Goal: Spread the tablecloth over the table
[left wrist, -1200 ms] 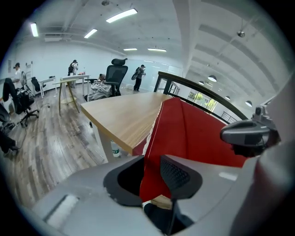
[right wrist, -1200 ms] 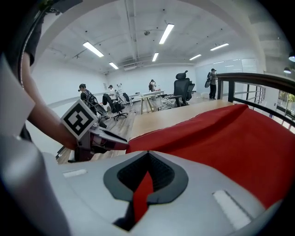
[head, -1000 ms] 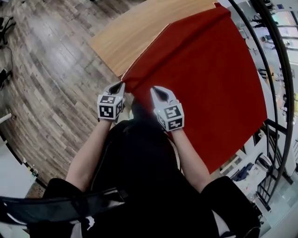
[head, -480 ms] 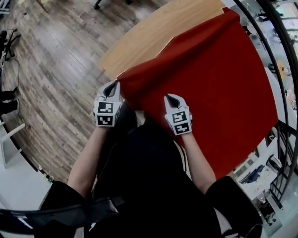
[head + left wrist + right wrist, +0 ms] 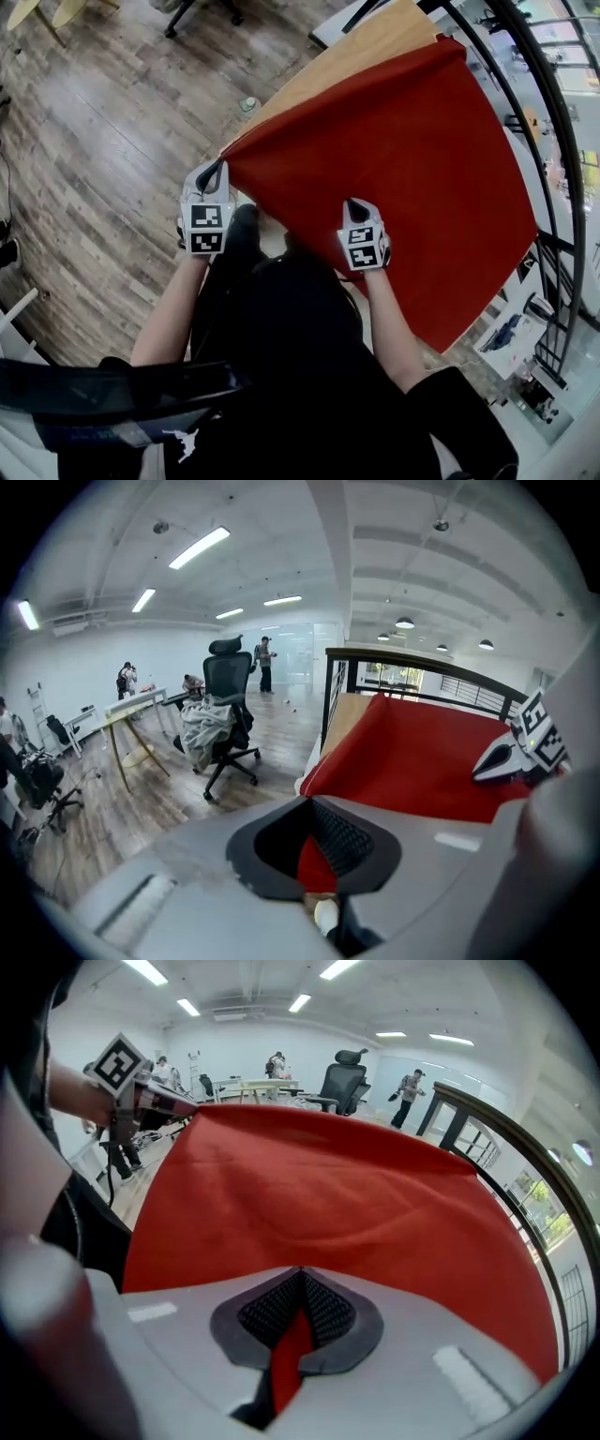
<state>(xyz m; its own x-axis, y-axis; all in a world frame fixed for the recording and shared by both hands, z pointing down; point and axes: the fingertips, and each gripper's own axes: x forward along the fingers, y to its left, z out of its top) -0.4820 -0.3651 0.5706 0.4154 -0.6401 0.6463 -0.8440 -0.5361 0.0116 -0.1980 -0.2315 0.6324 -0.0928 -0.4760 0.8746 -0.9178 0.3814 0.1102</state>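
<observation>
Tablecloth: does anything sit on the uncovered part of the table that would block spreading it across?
Nothing visible does. In the head view, the bare wood strip of the table beside the tablecloth carries no objects. The left gripper and right gripper are each shut on its near edge.

My tablecloth (image 5: 412,159), filling the right of the head view, is matt red cloth, soft and faintly creased, and the table (image 5: 328,70) at the top edge has a smooth, pale wood-grain top. My left gripper (image 5: 213,174) and right gripper (image 5: 356,208) have matt grey plastic shells with dark, cross-hatched pads (image 5: 323,1309) inside. The floor (image 5: 103,141) at the upper left is grey-brown wood-look planking, and the railing (image 5: 329,705) looks like dark painted metal.
</observation>
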